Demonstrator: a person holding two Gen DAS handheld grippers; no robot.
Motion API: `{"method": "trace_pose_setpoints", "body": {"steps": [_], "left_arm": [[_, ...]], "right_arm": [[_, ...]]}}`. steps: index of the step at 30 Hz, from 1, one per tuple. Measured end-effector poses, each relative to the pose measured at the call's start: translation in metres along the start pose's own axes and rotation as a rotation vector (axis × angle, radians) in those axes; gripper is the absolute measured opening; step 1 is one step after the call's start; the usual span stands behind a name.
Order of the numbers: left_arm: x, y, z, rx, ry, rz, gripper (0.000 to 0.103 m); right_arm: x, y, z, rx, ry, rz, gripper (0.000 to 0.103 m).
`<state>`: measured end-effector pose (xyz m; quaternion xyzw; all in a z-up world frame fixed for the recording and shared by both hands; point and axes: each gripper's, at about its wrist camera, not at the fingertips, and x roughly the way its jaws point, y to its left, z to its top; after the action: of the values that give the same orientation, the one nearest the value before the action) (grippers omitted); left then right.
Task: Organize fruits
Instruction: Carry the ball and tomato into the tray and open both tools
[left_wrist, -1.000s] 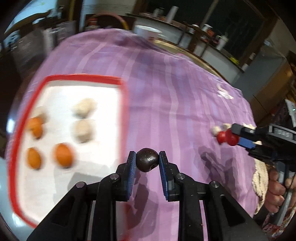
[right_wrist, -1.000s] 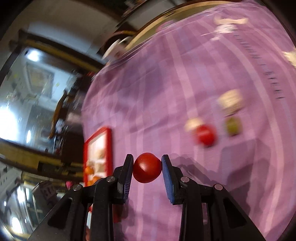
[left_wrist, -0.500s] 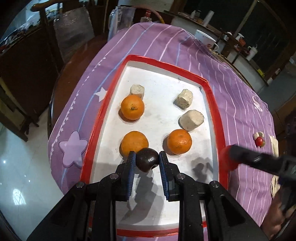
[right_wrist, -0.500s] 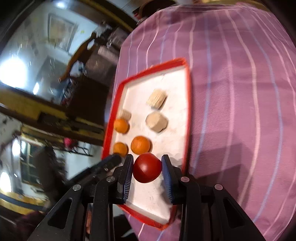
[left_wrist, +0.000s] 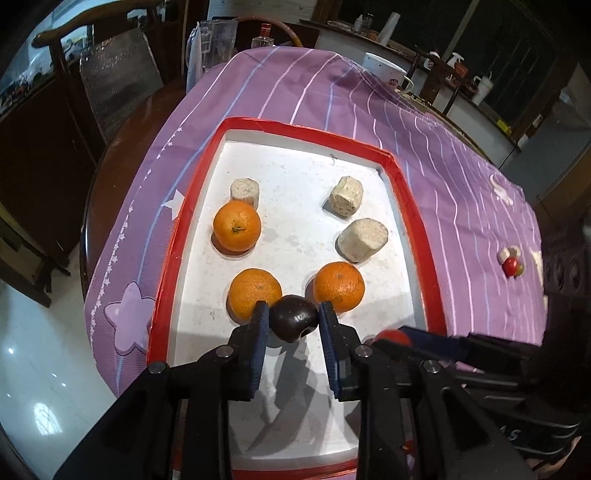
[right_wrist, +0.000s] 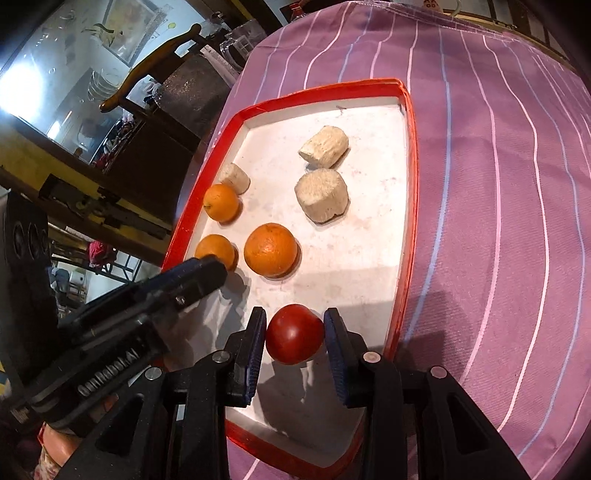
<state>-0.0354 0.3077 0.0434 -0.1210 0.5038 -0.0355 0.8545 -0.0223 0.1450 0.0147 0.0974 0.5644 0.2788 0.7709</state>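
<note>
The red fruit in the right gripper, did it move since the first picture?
Yes. The red fruit, between the right gripper's pads, now sits over the tray's near end; a second ago it was over bare cloth, right of the tray.

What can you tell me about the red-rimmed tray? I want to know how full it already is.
The tray is a shallow rectangle with a bright red rim and a white, slightly speckled floor, apparently foam or plastic. It lies flat on the purple striped tablecloth near the table's edge. Three oranges and three pale cut chunks rest inside, toward the far half. The near half is bare; both hand-held grippers hover over it, each holding a fruit.
</note>
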Motion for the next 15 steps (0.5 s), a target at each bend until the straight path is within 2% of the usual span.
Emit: {"method": "trace_pose_setpoints", "body": {"steps": [4, 9, 15], "left_arm": [[-0.003, 0.001, 0.002, -0.028, 0.005, -0.041, 0.04], [-0.013, 0.0, 0.007, -0.068, -0.003, -0.086, 0.046], [-0.04, -0.005, 0.015, -0.104, -0.059, -0.085, 0.056]], "right_arm": [[-0.004, -0.002, 0.0, 0.001, -0.01, -0.008, 0.037], [-0.019, -0.001, 0.001, -0.003, -0.046, 0.007, 0.036], [-0.046, -0.006, -0.001, 0.025, -0.098, 0.015, 0.037]]}}
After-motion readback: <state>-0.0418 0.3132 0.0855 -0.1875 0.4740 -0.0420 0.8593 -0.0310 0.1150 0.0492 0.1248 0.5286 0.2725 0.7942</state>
